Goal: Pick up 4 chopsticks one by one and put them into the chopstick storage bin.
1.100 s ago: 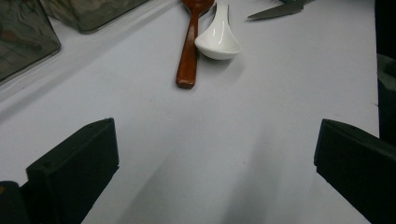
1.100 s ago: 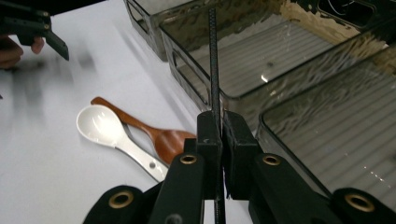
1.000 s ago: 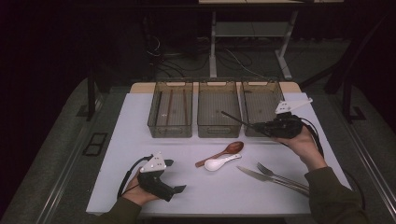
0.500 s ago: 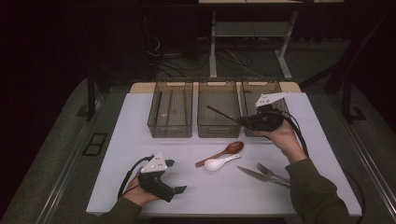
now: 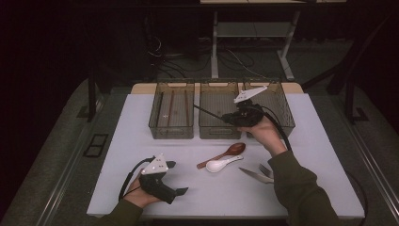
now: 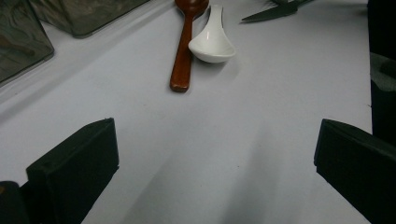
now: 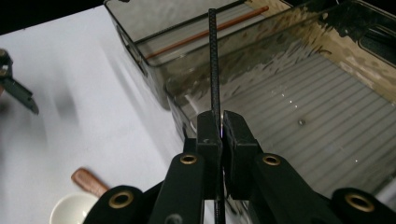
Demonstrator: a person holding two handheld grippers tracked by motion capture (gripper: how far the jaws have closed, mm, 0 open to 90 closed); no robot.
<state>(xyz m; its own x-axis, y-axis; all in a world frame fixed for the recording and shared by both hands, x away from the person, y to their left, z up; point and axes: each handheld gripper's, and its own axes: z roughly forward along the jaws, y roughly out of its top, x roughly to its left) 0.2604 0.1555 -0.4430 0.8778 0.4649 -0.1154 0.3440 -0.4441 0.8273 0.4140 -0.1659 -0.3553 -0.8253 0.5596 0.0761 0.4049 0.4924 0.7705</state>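
white counter (image 5: pixel 320 141): your right gripper (image 7: pixel 220 128) clamps a black chopstick (image 7: pixel 213 60), angled toward the left bin (image 5: pixel 172 115) holding chopsticks, for sorting. left gripper (image 5: pixel 170 179) rests, jaws apart.

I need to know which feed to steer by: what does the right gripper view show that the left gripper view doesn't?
Right gripper view alone: its gripper shut on a black chopstick pointing over the middle bin, and chopsticks lying in the far bin.

Left gripper view alone: open jaws above bare table and a knife tip.

Both: the wooden spoon and white spoon.
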